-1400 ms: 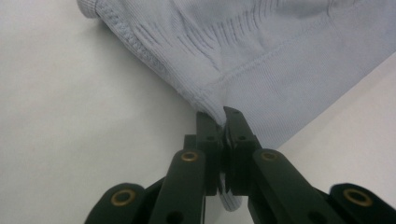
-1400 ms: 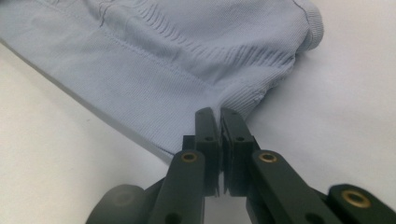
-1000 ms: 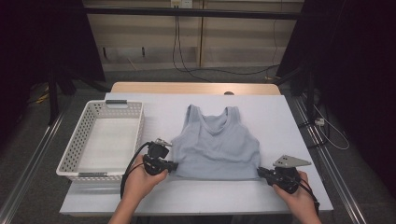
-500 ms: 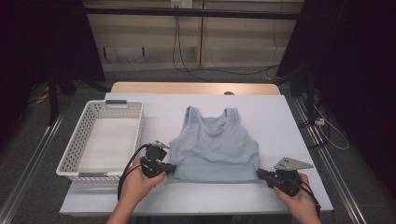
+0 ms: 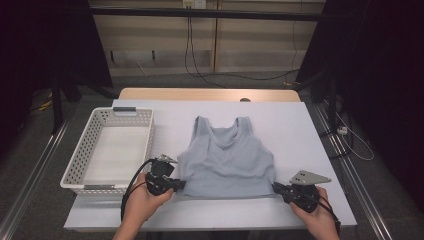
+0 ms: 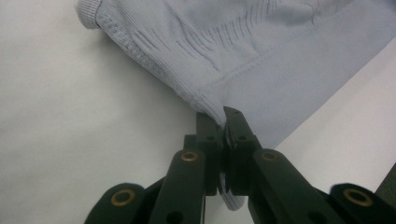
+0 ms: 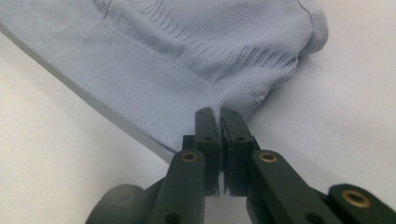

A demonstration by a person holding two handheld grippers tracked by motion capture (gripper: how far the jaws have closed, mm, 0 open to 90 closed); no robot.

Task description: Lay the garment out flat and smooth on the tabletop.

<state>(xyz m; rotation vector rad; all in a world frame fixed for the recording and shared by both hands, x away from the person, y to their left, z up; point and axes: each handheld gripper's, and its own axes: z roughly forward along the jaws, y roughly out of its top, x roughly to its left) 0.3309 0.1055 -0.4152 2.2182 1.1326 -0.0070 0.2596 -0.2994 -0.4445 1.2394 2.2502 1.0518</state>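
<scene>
Left gripper (image 5: 177, 184) clamped on the near left hem corner of the top (image 5: 227, 160). Right gripper (image 5: 276, 188) clamped on the near right corner. Top lies flat, straps away from the person, mid table (image 5: 300, 130). White basket (image 5: 85, 155) just left of it, at the table's left edge.
</scene>
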